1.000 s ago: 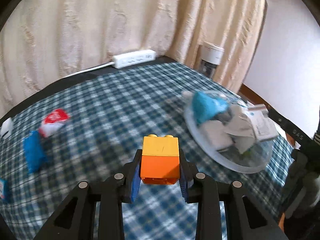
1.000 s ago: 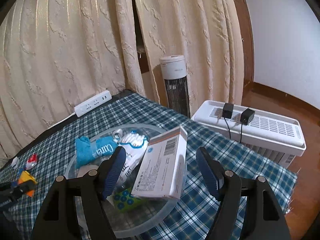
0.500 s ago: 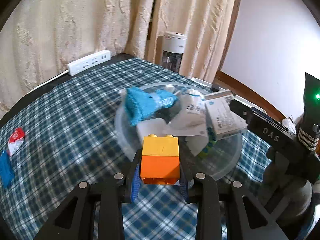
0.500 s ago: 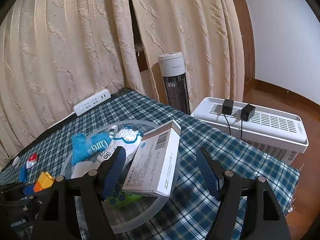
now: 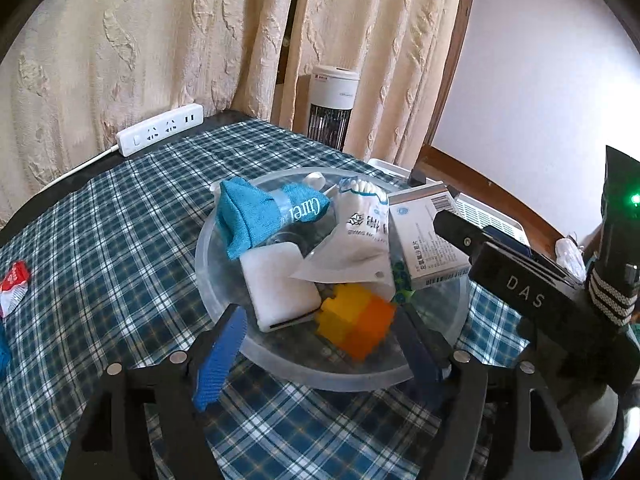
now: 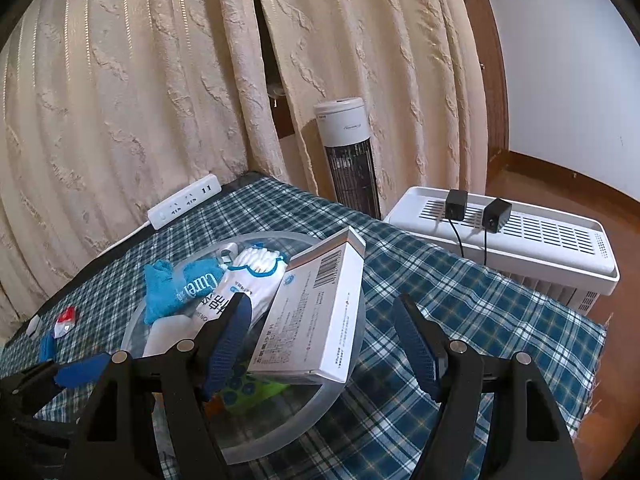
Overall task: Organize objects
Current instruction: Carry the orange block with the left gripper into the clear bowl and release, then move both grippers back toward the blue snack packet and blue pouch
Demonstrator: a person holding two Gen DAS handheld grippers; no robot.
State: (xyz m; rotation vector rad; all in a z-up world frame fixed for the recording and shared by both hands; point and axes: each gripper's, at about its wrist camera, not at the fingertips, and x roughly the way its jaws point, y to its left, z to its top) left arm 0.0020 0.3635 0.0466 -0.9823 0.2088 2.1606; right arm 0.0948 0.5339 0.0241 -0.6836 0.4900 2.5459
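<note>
Bowl [image 5: 224, 320] packed full, tilted box [image 6: 316, 320] blocks its right side. Checked bench [image 5: 120, 264] left of bowl mostly open. Power strip [image 5: 160, 130] along back edge.

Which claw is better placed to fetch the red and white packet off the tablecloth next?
Probably the left claw: it stands open and empty, on the red and white packet's side of the bowl.

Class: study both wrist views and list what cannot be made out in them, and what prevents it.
- Green dotted item: right wrist view, mostly under the box; unidentifiable.
- Toy brick: left wrist view, blurred; studs unclear.
- Blue item: left wrist view, cut off by the edge.
- Box print: both views, too small to read.
- Bowl bottom: covered by its contents.
</note>
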